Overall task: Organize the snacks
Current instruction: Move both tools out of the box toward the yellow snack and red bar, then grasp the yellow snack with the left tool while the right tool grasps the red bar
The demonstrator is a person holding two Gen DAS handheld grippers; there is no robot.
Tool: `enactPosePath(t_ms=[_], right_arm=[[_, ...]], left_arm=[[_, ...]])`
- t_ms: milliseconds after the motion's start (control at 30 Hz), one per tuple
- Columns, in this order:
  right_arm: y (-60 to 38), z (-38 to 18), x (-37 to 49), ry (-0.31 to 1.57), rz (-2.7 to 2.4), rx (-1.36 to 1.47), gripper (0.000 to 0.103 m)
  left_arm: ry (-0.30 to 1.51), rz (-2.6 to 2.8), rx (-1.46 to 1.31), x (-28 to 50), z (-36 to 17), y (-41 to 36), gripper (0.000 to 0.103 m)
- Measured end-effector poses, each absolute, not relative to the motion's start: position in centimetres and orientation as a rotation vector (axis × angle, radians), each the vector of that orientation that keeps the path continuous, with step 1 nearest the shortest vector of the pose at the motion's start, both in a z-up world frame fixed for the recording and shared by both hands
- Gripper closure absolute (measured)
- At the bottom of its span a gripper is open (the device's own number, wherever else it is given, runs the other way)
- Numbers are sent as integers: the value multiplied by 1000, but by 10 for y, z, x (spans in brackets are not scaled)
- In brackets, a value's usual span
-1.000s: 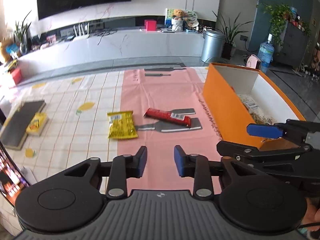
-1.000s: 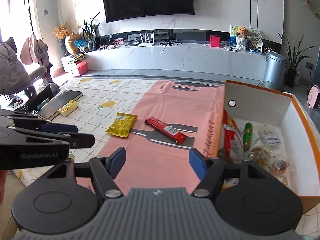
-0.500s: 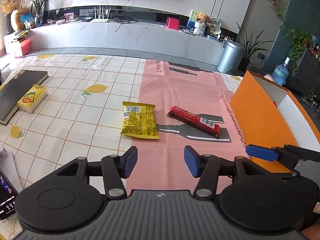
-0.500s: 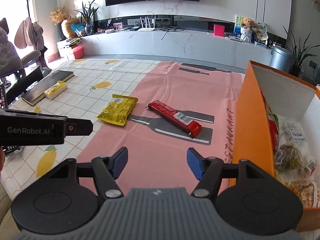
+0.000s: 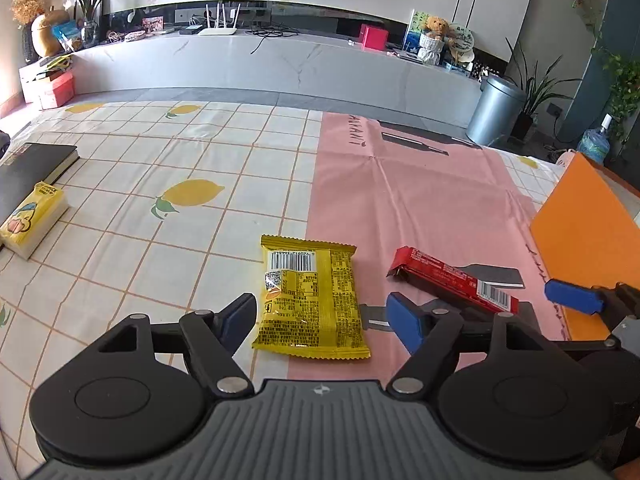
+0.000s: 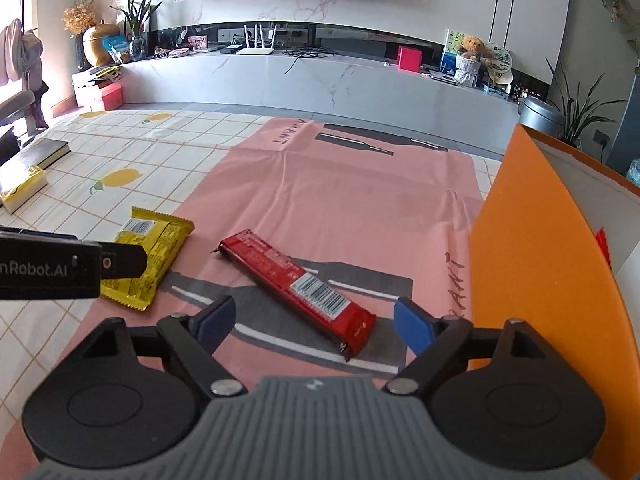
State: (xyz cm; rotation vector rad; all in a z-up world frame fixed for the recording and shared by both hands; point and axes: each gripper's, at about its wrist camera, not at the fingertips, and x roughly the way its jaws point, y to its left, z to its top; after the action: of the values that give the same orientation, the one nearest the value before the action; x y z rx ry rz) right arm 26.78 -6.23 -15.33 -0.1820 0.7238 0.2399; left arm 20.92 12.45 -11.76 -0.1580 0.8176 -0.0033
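At the bottom of the left wrist view, the left gripper [image 5: 322, 322] has its fingers spread wide and empty, with the near end of a yellow snack packet [image 5: 310, 302] lying flat between them on the desk [image 5: 160, 168]. In the right wrist view, the right gripper [image 6: 312, 322] is likewise spread and empty around the near end of a red snack bar [image 6: 298, 286]. Farther right stands the orange box [image 6: 544, 260]. The step appears to be reaching; next, each likely needs lowering and closing.

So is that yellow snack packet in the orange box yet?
No, out: the yellow packet lies flat on the tablecloth, between the left gripper's open fingers, apart from the orange box.
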Motion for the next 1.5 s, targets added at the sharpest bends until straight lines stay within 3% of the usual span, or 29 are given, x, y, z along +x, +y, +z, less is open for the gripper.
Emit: enactPosePath(t_ms=[267,367,467,567,700,967,1067,1133,1233,1367,1500], right_arm=[[-67,-170,292,768,247,-158,12],[-67,-173,293,795,289,-124,18],[-62,-172,287,787,304,-135,29],[-54,-167,276,786,334,-160,49],[-42,-165,254,778,374,-207,71],[-36,-160,219,821,392,-207,71],[-34,-158,210,816,420,-202,65],[-35,-155,210,783,421,-196,50],[-34,-154,220,757,448,-186,47],[-28,-160,231,729,482,-200,48],[-26,-160,237,715,521,-190,51]], left_arm=[[865,23,-154,222,-131,123,15],[869,12,-140,223,-131,122,15],[862,6,-144,221,-130,124,23],[852,1,-146,215,-130,126,36],[853,-4,-155,206,-129,128,42],[871,2,-180,179,-124,133,43],[880,-5,-174,169,-124,134,43],[874,1,-169,166,-125,134,41],[860,16,-203,166,-126,138,34],[873,15,-244,171,-125,143,24],[878,39,-251,174,-125,144,21]])
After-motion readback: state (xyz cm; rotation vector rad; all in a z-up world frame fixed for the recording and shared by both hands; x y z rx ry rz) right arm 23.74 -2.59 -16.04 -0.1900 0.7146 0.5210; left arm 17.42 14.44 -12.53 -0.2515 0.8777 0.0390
